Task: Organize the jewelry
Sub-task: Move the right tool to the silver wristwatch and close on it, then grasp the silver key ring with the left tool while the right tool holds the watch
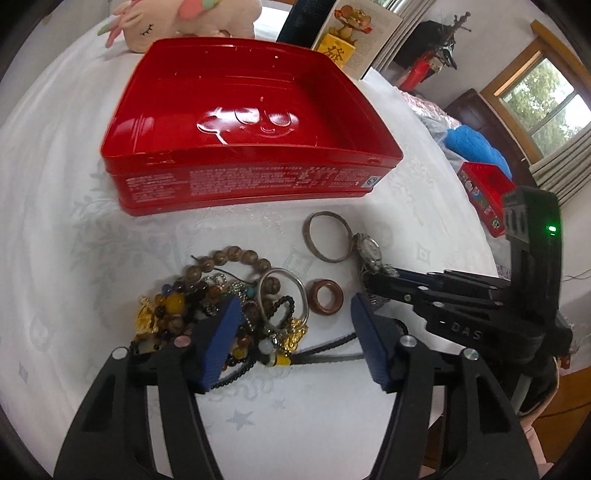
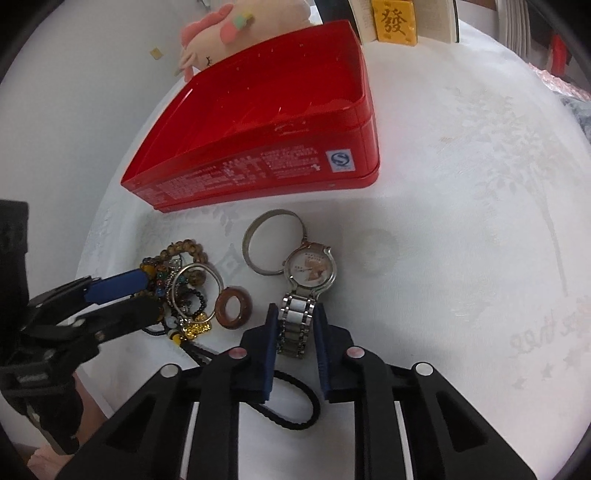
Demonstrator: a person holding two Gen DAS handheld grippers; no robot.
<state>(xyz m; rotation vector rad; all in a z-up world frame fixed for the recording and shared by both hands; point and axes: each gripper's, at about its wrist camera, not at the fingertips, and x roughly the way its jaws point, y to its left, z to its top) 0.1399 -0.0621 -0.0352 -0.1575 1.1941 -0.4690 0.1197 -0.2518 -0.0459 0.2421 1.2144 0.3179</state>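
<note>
An open red tin (image 1: 240, 184) (image 2: 258, 166) stands on the white cloth. In front of it lie a heap of bead bracelets and charms (image 1: 177, 306) (image 2: 173, 266), a brown ring (image 1: 313, 297) (image 2: 221, 308), a silver bangle (image 1: 307, 236) (image 2: 248, 243) and a silver watch (image 2: 310, 267) (image 1: 369, 251). My left gripper (image 1: 295, 306) (image 2: 147, 291) is open low over the heap, its left pad above the beads and its right pad right of the brown ring. My right gripper (image 2: 296, 323) (image 1: 376, 277) has both pads against the sides of the watch's band.
A black hair tie (image 2: 314, 402) lies under my right gripper. A plush toy (image 1: 177, 22) and an open book with a yellow tile (image 1: 338, 51) stand behind the tin. A small red box (image 1: 484, 192) and blue cloth (image 1: 472, 144) lie right of the table's edge.
</note>
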